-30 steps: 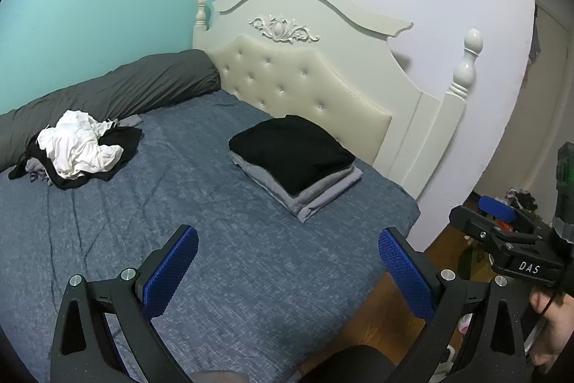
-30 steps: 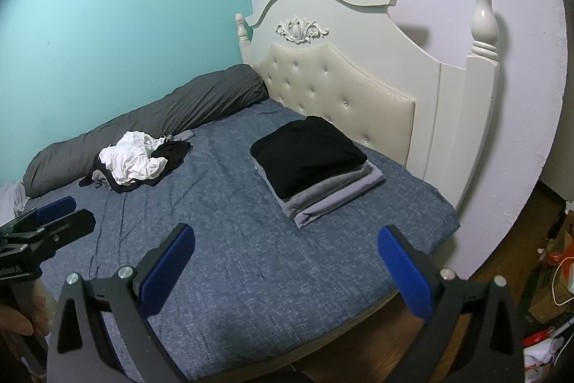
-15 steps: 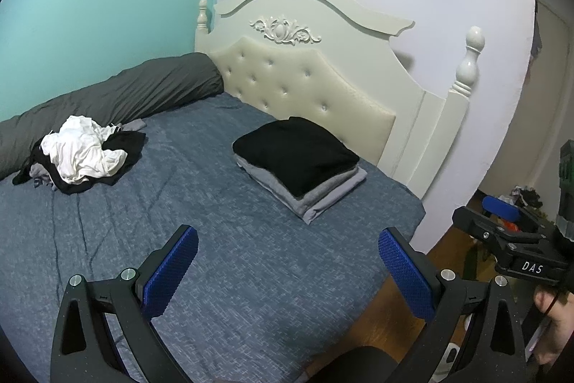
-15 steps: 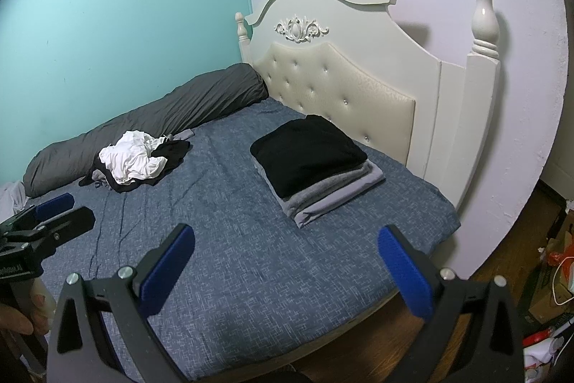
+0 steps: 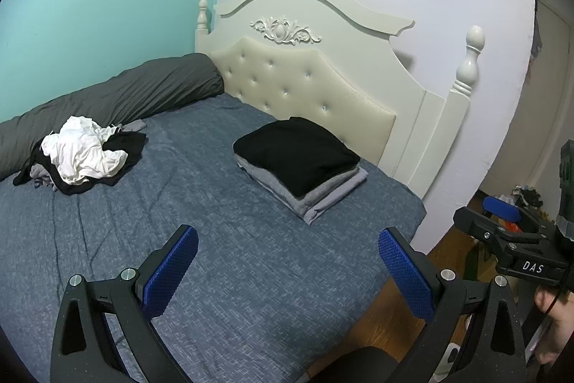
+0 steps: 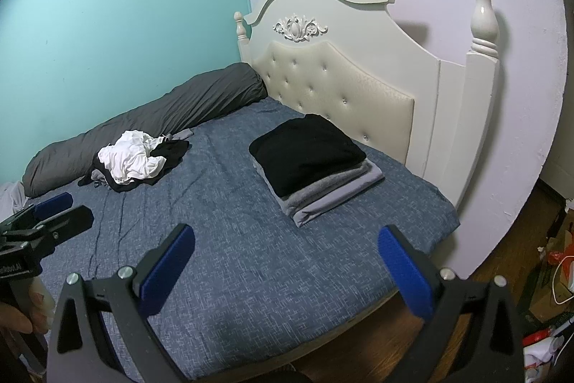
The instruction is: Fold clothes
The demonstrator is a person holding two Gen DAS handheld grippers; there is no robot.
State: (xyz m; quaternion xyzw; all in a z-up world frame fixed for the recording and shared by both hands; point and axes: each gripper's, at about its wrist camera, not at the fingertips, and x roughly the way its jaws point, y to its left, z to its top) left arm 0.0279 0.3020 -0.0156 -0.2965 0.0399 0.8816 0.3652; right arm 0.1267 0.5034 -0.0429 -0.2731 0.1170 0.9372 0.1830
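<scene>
Here, a bed (image 5: 251, 275) with a blue-grey cover fills both wrist views, seen from its foot corner. Toward two o'clock, close to the cream headboard (image 5: 305, 78), sits a neat folded stack (image 5: 297, 164): a black garment on top of grey ones, edges roughly squared. Toward ten o'clock, well apart from the stack and just beside a long dark grey bolster (image 5: 125, 96), lies an unfolded heap (image 5: 82, 157): a crumpled white garment on top of black and grey pieces.

The left gripper (image 5: 287, 271) hangs above the near part of the cover, its blue pads spread wide with nothing between them. The right gripper (image 6: 287, 271) is likewise spread and empty, over the near edge of the bed.

Judging from this, part of the folding looks finished, and the heap is left to do. Neither tool is near it yet.
</scene>
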